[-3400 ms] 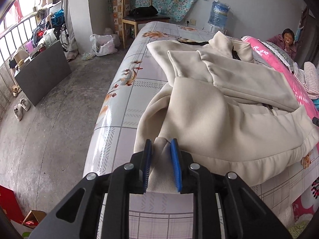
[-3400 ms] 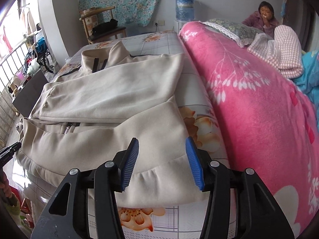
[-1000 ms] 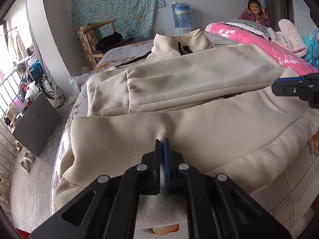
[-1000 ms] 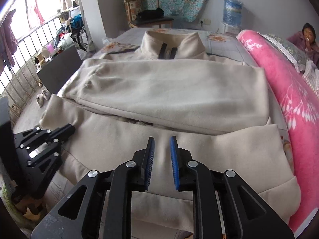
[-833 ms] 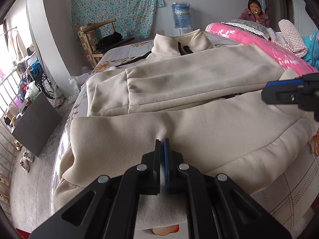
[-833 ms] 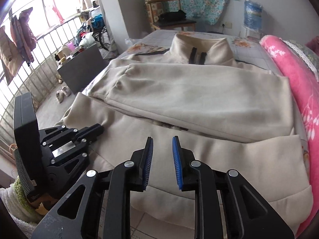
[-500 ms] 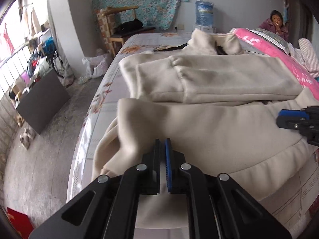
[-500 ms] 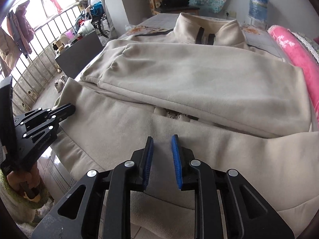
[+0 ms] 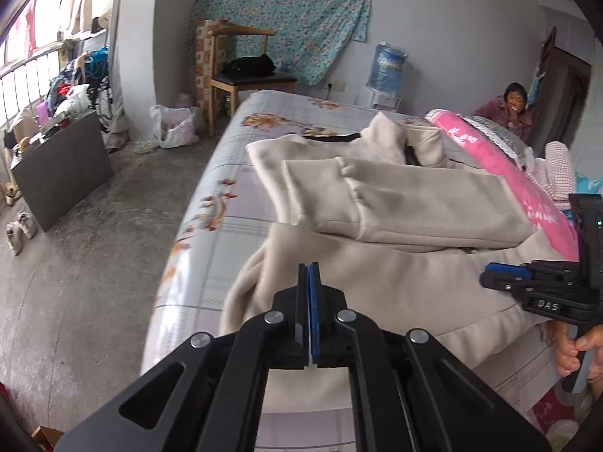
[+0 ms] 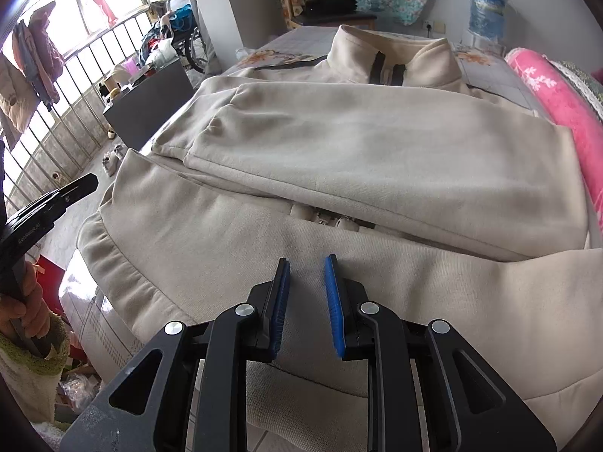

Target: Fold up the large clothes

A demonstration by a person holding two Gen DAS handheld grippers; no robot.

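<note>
The cream fleece zip-collared jacket [image 10: 377, 143] lies flat across the grey floral-printed bed sheet [image 9: 241, 173], its collar at the far end and its ribbed bottom hem [image 10: 124, 286] at the near edge of the bed; both sleeves are laid crosswise over the chest, so the long axis left to fold runs from near hem to far collar; a pink plush blanket [image 10: 565, 105] borders it on the right.

The hem band runs left to right just under both tools; the right gripper [image 10: 307, 301] hangs directly over the lower body panel near its middle, blue pads a narrow gap apart with nothing between them; the left gripper [image 9: 308, 309] sits at the hem's left end, pads pressed together, and whether a fold of cloth is pinched there cannot be told, since the fabric shows only beyond and below the tips.

In my judgement the coming move is to carry the hem away toward the collar; the right gripper is nearer the hem's middle and would need to shift rightward for an even lift.
</note>
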